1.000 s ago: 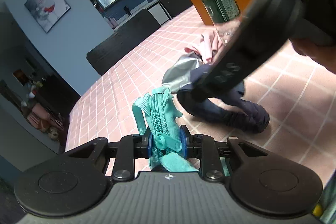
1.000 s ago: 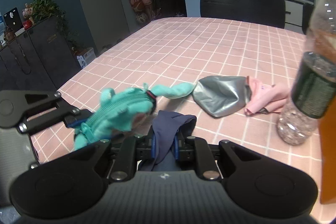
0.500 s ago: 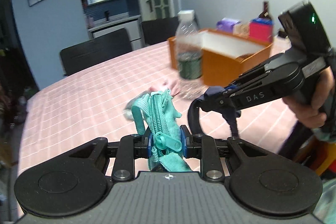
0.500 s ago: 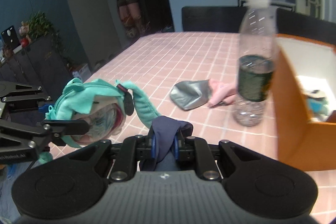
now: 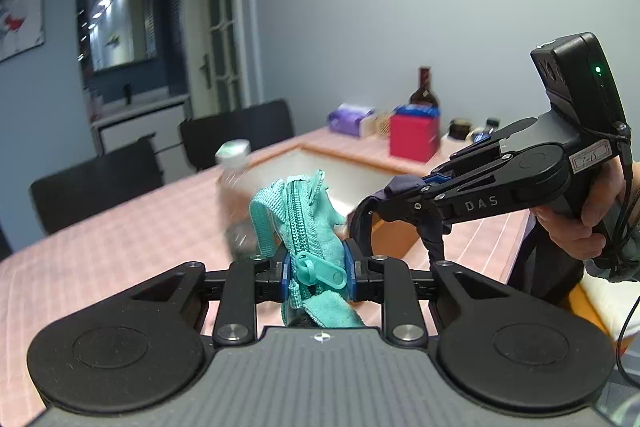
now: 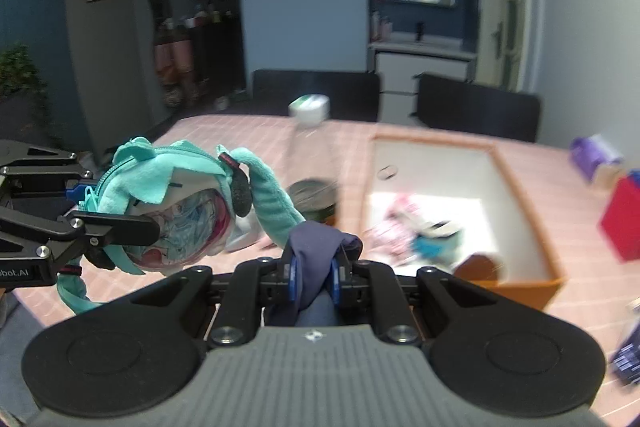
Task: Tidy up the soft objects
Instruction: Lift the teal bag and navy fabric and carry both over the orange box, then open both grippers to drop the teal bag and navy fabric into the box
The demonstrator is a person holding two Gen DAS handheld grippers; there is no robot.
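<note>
Both tongs have risen off the counter (image 6: 224, 135) since a second ago, and the orange box (image 6: 524, 285) has come into view beyond them. Inside it, on the white floor, lie a pink cloth (image 6: 394, 223) and a blue-and-white soft item (image 6: 434, 241), both blurred. Left tongs (image 5: 316, 273) are clamped on a teal plush pouch (image 5: 308, 227) by its zipper side; right tongs (image 6: 314, 277) are pinched on a navy cloth (image 6: 316, 247). Both soft things hang above the counter, just short of the box. A water bottle (image 6: 310, 163) stands between the tongs and the box's near-left wall. A red box (image 5: 414, 137) and a purple packet (image 5: 350, 117) sit beyond.
</note>
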